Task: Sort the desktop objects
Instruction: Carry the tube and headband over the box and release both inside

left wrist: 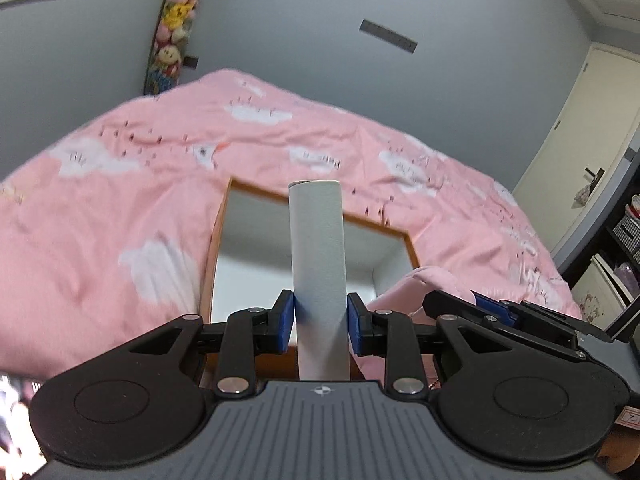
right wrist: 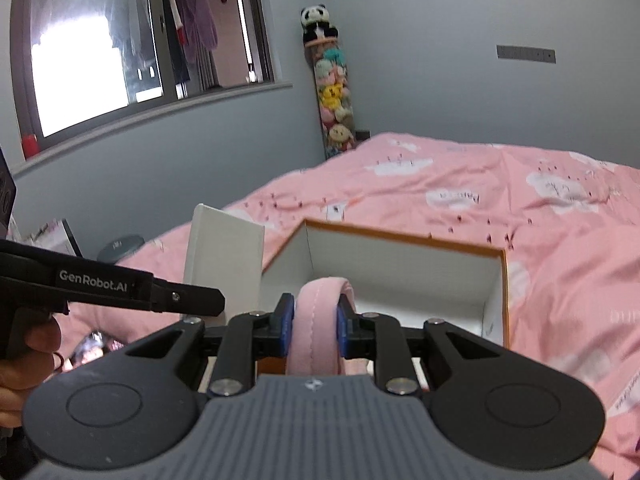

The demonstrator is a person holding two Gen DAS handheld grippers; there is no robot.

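The left gripper point(left wrist: 320, 316) is clamped on a white box point(left wrist: 318, 264), its blue pads point(left wrist: 286, 318) pressing the two flat faces, so the box stands up between the fingers with its long axis running straight forward along them and its far end point(left wrist: 314, 186) pointing over the open storage box point(left wrist: 392, 244) ahead. In the right wrist view the same white box point(right wrist: 224, 256) shows as a tall slab just left of the storage box's near-left corner, held by the left tool point(right wrist: 108, 286), and it looks to sit outside the wall or right above it; which of the two I cannot tell. The right gripper point(right wrist: 314, 320) is closed on a pink padded band point(right wrist: 318, 320), curved like a headband or strap, which arches up between the pads and reaches toward the white interior of the storage box point(right wrist: 498, 300). Both tools sit at the near side of that orange-rimmed box, which lies on the pink cloud-print quilt point(left wrist: 120, 184) directly in front of both. The right one seems the better centred on the opening, its band already pointing into it, while the left one's load is long and upright, so I judge it needs tipping or lowering end-first to go in; the relation that matters is forward and down from each gripper
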